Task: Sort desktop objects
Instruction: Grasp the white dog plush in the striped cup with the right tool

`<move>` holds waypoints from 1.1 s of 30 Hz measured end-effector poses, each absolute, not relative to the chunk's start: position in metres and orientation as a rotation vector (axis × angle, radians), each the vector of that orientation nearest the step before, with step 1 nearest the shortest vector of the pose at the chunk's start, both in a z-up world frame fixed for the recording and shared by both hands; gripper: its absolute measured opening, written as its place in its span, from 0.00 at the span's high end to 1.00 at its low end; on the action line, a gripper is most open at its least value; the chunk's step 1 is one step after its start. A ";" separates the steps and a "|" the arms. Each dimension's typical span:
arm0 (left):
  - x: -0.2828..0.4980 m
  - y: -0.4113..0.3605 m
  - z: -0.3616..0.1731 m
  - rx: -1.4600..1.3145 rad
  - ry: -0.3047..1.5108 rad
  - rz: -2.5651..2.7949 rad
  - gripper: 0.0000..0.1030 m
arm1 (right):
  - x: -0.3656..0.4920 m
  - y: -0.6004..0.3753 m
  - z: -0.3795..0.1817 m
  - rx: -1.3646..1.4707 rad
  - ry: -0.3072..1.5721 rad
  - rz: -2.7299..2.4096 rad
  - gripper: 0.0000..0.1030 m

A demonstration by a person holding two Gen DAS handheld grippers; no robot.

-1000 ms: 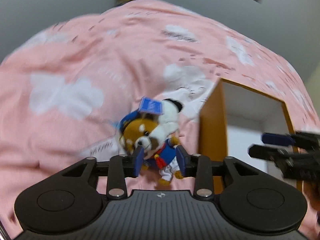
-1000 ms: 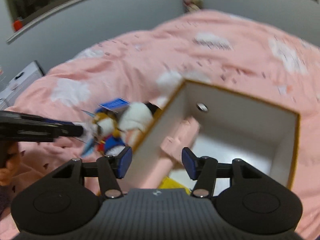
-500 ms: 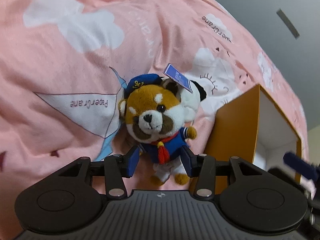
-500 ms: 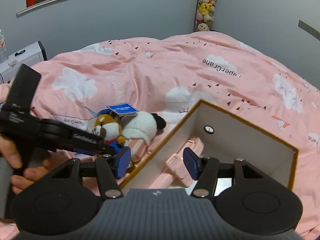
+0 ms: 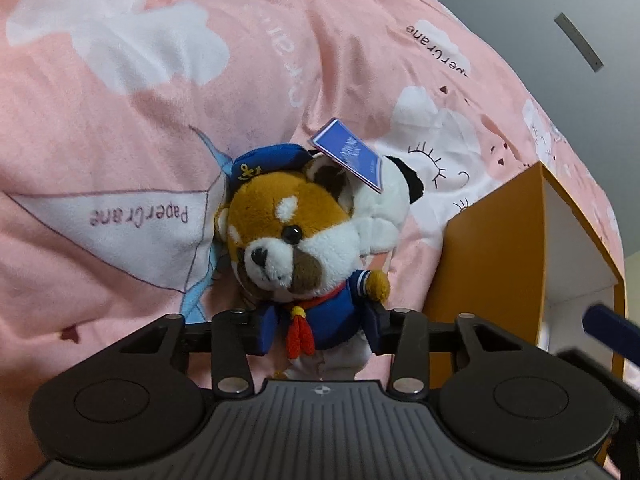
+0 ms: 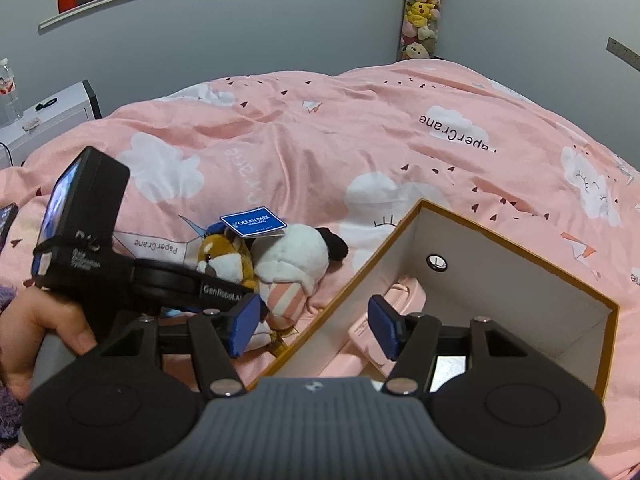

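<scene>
On the bedspread (image 5: 120,128) | left claw (image 5: 319,330) closing around plush toy (image 5: 292,240) | right claw (image 6: 316,330) spread, empty, straddling box wall (image 6: 348,296)

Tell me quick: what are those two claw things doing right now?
Left gripper: closing around the plush toy; a firm grip cannot be told yet.
Right gripper: open, holding nothing, straddling the box wall.

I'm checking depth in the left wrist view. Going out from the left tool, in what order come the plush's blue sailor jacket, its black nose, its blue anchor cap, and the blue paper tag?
1. Blue sailor jacket: between the closing left tool pads.
2. Black nose: just above, slightly left.
3. Blue anchor cap: atop the head.
4. Blue paper tag: upper right; barely past the cap, nearly too close to call.
</scene>
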State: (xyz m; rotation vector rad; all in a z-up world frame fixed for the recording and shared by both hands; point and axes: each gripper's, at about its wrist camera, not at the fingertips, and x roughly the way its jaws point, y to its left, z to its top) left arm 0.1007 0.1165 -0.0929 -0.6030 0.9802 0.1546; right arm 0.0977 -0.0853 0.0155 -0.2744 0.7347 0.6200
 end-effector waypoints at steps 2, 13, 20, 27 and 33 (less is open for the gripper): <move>0.095 0.114 -0.084 -0.557 0.978 0.154 0.57 | 0.101 -0.084 0.018 -0.264 0.744 0.626 0.40; 0.054 0.134 -0.023 -0.453 0.845 0.194 0.63 | 0.130 -0.030 0.011 -0.306 0.856 0.721 0.59; 0.056 0.143 -0.032 -0.409 0.896 0.173 0.63 | 0.146 0.021 -0.023 -0.509 0.925 0.713 0.64; 0.059 0.150 -0.060 -0.479 0.986 0.113 0.60 | 0.167 0.042 -0.045 -0.597 0.980 0.660 0.57; 0.059 0.151 -0.065 -0.480 0.992 0.112 0.59 | 0.170 0.061 -0.057 -0.695 0.971 0.609 0.43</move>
